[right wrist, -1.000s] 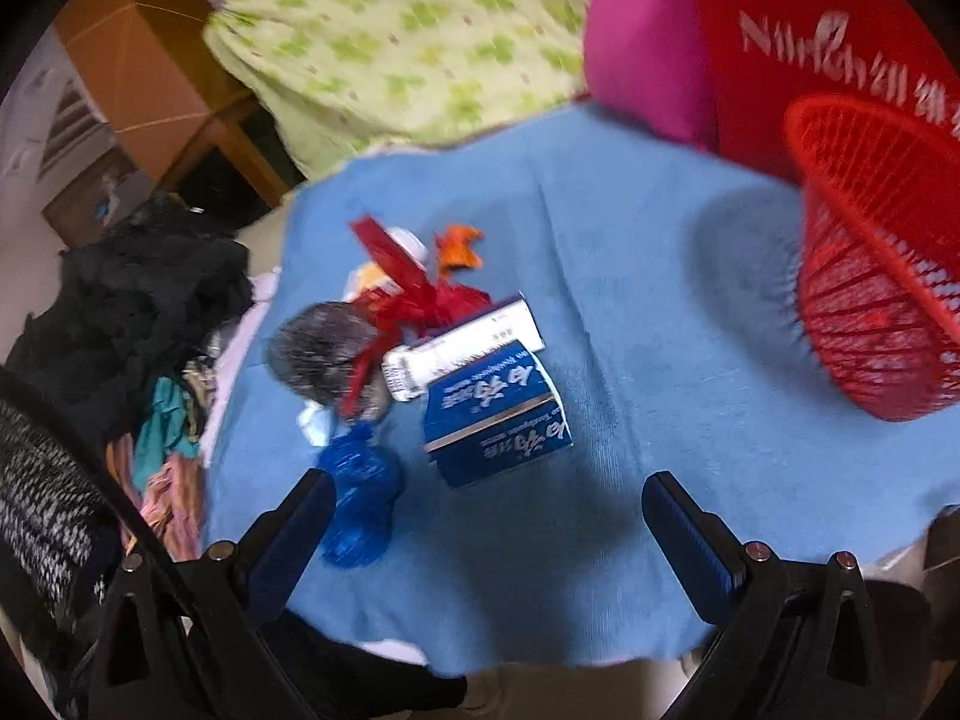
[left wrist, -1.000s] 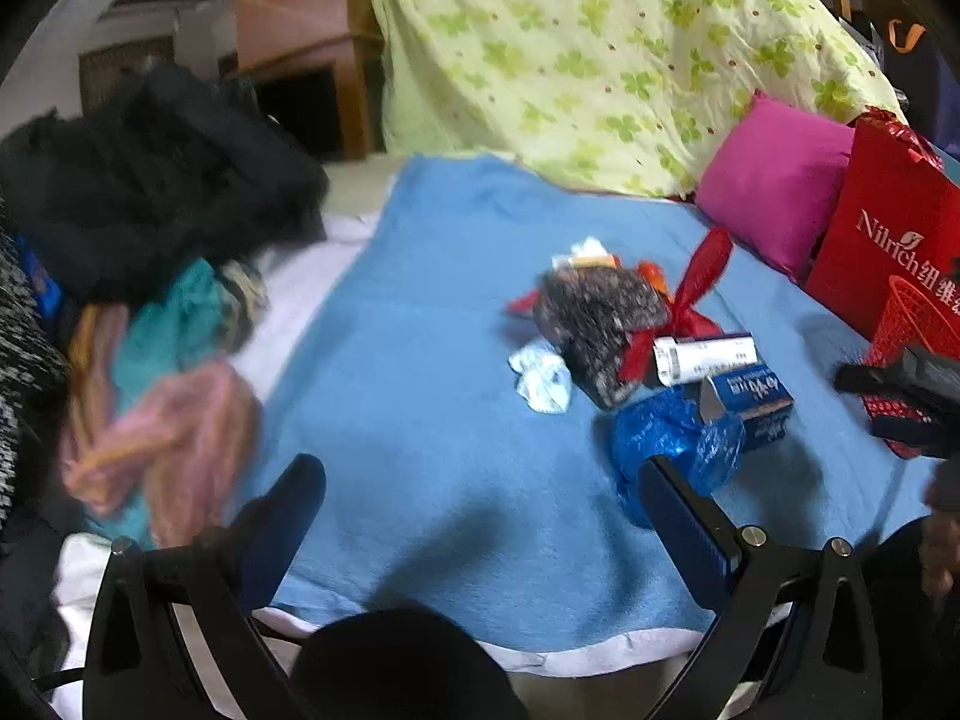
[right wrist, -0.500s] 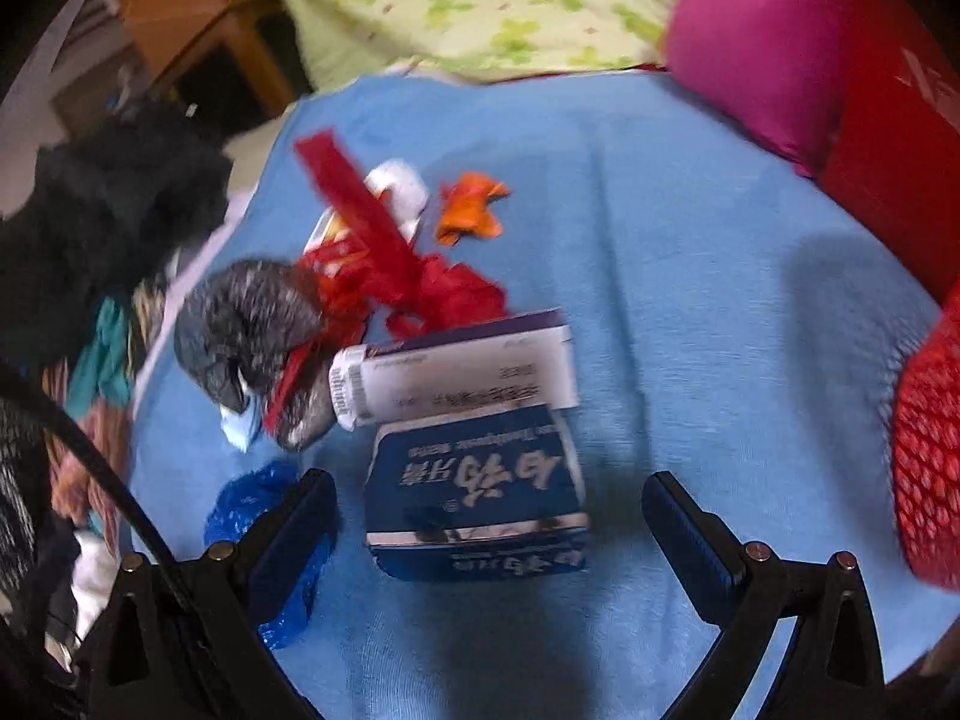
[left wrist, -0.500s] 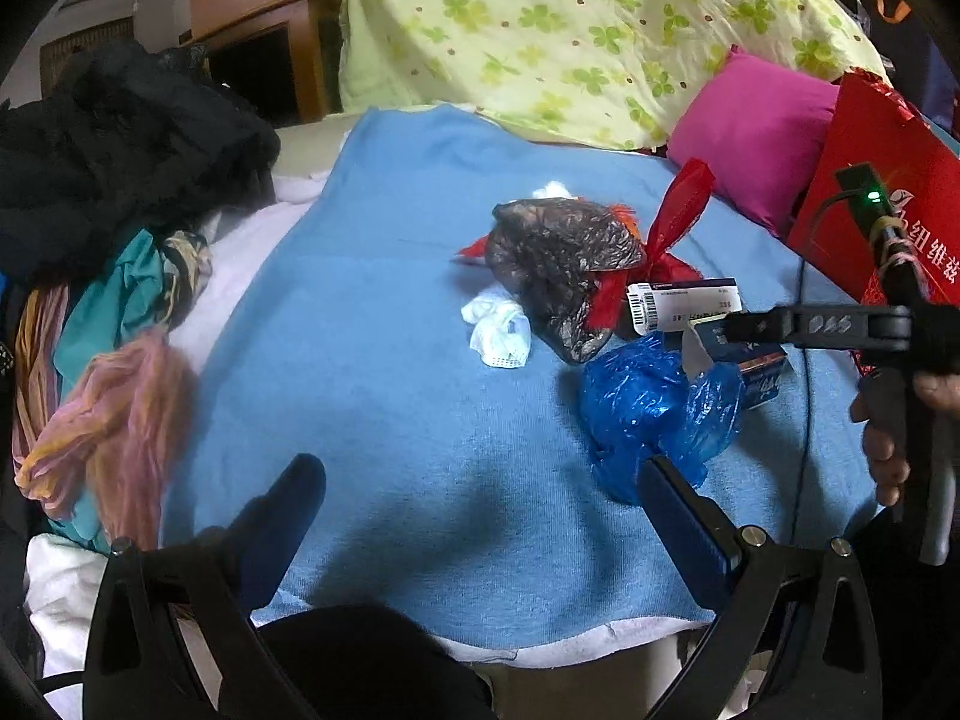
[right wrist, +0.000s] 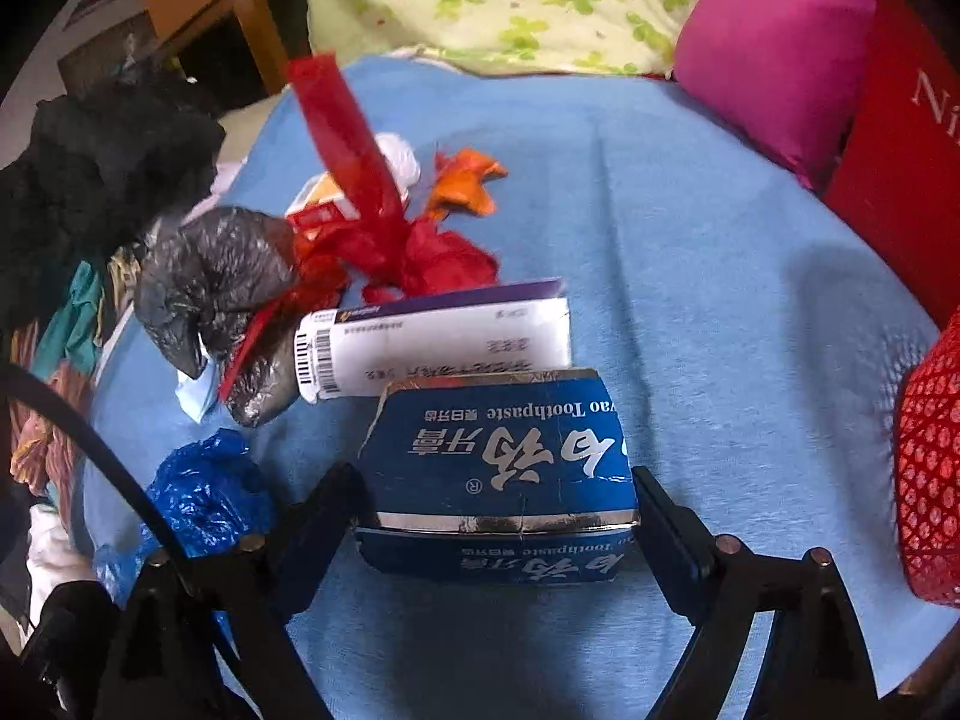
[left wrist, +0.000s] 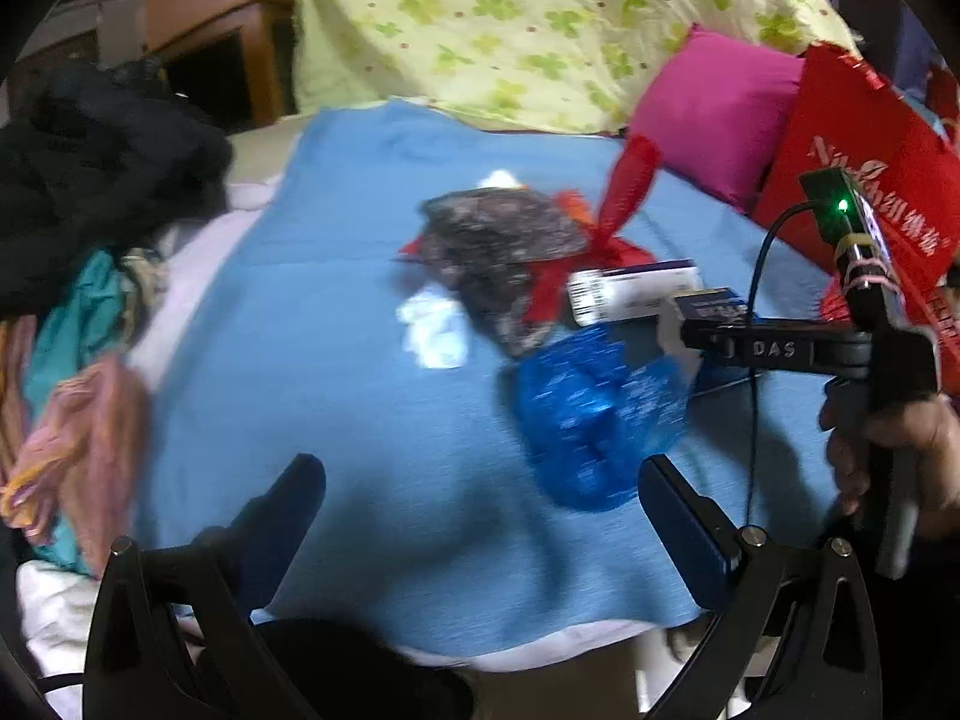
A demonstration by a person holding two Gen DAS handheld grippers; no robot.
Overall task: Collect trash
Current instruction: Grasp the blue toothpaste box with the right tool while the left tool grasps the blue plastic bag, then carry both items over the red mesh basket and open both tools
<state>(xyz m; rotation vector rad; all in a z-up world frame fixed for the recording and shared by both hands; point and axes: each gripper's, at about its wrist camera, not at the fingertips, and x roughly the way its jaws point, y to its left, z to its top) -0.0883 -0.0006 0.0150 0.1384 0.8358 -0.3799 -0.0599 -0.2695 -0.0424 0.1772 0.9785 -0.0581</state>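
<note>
Had the right gripper point(right wrist: 493, 480) set down over the box point(right wrist: 504, 450), jaws just been closing, box between them, pads seemingly touching both short ends. Looked like thin printed card, blue, glossy, with a torn far edge and a silver strip along the near fold; probably hollow. Could have buckled or bowed under a hard squeeze and popped out. Could equally have slipped free on the lift from so light a hold on slick ends. Rested on a soft blue blanket point(right wrist: 690, 240), so might have sunk or tilted instead of staying square.

Just beyond the box, touching its far edge: a white carton point(right wrist: 444, 348), long, smooth, barcoded. Might have been dragged along. Further out to the left, a crinkled black bag point(right wrist: 216, 276) tangled with a red ribbon point(right wrist: 360, 168), stiff and upright; farther still, an orange scrap point(right wrist: 465, 180). Could have snagged on anything pulled through.

Well right of the jaws, a red mesh basket point(right wrist: 930, 468), taken for the drop point.

Kept the left gripper point(left wrist: 480, 474) wide apart, holding nothing. Just ahead of its right jaw, a crumpled blue bag point(left wrist: 594, 414), thin film, limp and shapeless; likely to slide or unfold if pinched shallowly. Beyond that, a white tissue point(left wrist: 435, 330), soft and wadded.
</note>
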